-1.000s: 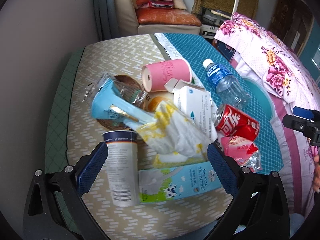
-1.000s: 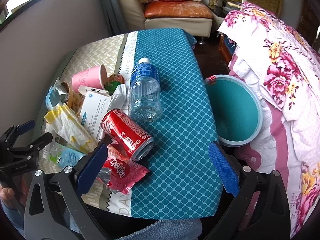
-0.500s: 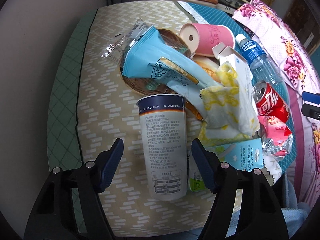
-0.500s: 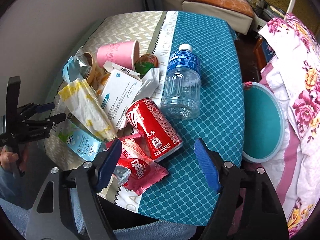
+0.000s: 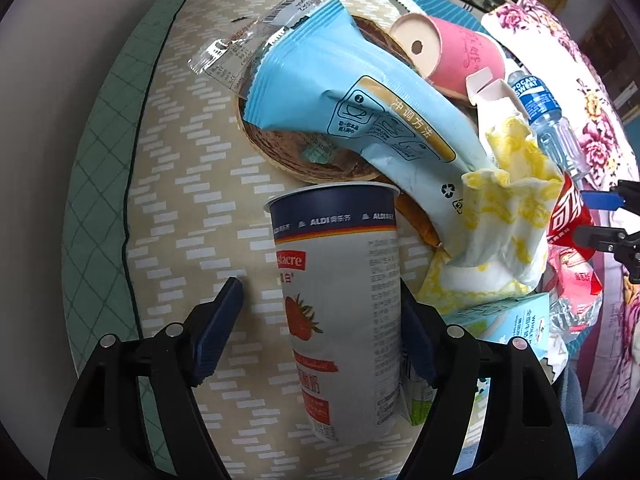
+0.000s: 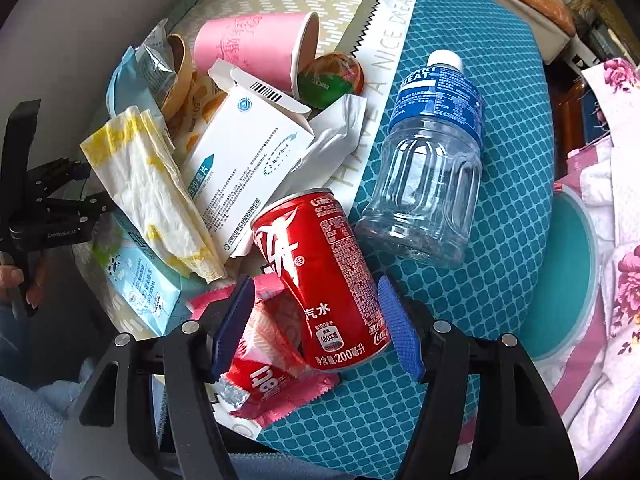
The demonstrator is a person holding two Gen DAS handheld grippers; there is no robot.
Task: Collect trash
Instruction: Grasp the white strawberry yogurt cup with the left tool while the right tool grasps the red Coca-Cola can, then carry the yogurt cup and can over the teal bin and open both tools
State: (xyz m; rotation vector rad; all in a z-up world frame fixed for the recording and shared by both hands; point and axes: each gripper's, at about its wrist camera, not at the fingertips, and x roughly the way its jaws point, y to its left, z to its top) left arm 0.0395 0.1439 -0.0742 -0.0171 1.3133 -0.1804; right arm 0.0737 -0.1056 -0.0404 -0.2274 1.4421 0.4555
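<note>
A pile of trash lies on the table. In the left wrist view my left gripper (image 5: 320, 300) is open around a lying white yogurt cup (image 5: 340, 300); its right pad touches the cup, its left pad stands apart. In the right wrist view my right gripper (image 6: 316, 320) is open around a lying red cola can (image 6: 320, 276), pads close on both sides, not pressing. A red snack wrapper (image 6: 264, 380) lies under the can. The teal bin (image 6: 560, 280) stands right of the table.
A clear bottle (image 6: 432, 160), white box (image 6: 248, 160), pink paper cup (image 6: 256, 48), yellow-white napkin (image 6: 156, 192), milk carton (image 6: 136, 280) and light blue packet (image 5: 360, 92) crowd the table. A floral cloth (image 6: 616, 184) lies at right.
Both grippers have moved in closer and narrowed. The left now straddles the yogurt cup, the right straddles the cola can.
</note>
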